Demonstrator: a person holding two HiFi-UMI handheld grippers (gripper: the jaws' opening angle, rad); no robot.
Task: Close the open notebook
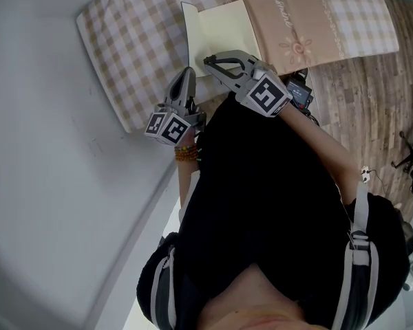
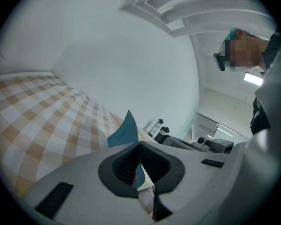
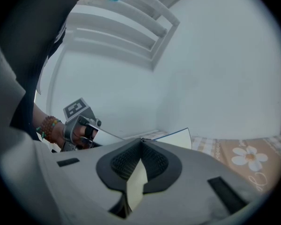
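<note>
A checked bedspread lies against a white wall, a beige flower-stitched cloth beside it. Both tools reach nearly level over the bed. The left gripper, beaded bracelet at its wrist, is clenched on the blue cover of the notebook. The right gripper pinches a cream page. The notebook lies open on the bedspread. Its near edge is hidden behind the tools, and its spine probably sits between them.

Notebook pages cream, cover teal; bedcover beige-and-white checked.
</note>
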